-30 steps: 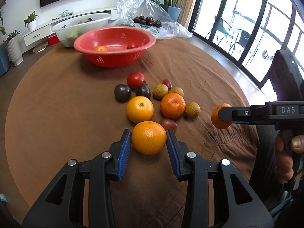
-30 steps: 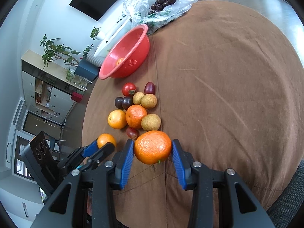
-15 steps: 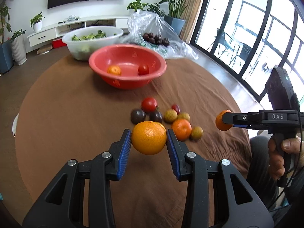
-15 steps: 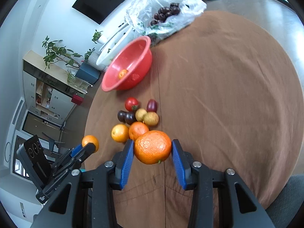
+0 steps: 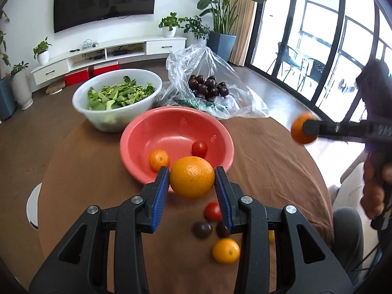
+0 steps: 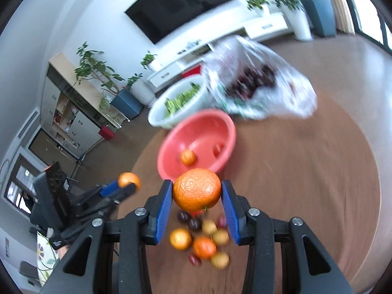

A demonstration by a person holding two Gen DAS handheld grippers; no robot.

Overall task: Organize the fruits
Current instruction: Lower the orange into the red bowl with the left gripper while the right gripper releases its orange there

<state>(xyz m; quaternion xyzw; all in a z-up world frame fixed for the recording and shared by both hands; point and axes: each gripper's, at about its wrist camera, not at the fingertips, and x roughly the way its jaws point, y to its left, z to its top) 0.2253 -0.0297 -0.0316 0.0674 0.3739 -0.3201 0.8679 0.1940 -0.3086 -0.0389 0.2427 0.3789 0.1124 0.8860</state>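
Carrying step: my left gripper (image 5: 192,183) clamps an orange (image 5: 192,177) and my right gripper (image 6: 197,196) clamps a tangerine (image 6: 197,189), both held above the table near the red bowl (image 5: 147,122). Next I need to get each over the bowl and let go (two fruits already inside, so drop gently).

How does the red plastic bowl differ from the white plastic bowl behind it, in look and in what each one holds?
The red plastic bowl holds fruit: one small orange citrus fruit and one small red tomato. The white plastic bowl holds chopped green leaves. The red bowl stands nearer to the hand-held grippers; the white bowl stands behind it and looks deeper. Both are round, open and upright on the brown tablecloth.
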